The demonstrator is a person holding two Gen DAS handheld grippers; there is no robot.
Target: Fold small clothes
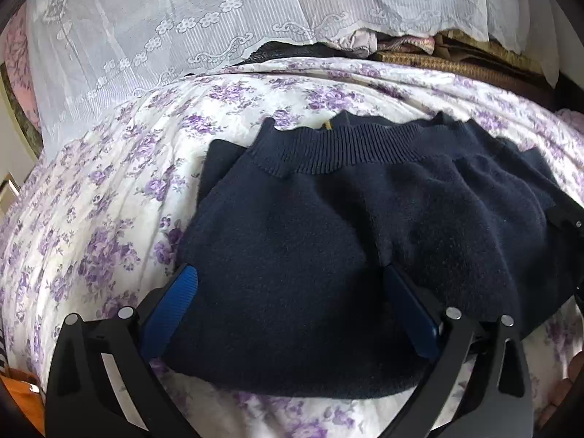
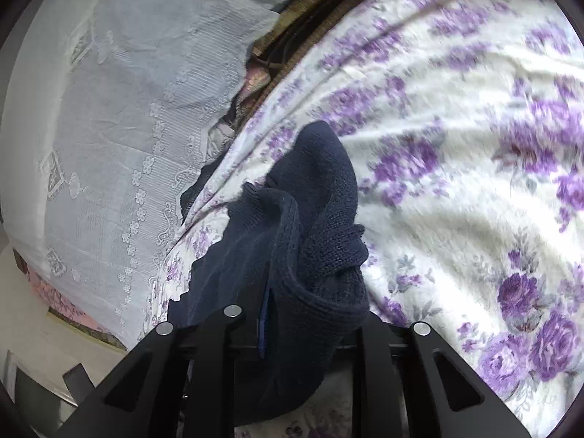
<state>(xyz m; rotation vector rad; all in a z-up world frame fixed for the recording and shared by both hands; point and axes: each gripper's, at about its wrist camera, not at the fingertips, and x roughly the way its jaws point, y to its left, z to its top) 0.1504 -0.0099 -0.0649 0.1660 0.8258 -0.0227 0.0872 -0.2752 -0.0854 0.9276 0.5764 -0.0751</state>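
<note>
Right gripper (image 2: 292, 314) clamped on navy knit garment's (image 1: 328, 241) ribbed edge; left gripper (image 1: 288, 306) fingers (image 1: 171, 306) spread, straddling fabric. Close left before lifting; keep edges aligned over floral bedsheet (image 1: 109, 189).

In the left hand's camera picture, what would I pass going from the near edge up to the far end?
Left gripper, open around the hem → navy knitted garment → its ribbed band → purple-flowered sheet → white lace cloth.
</note>
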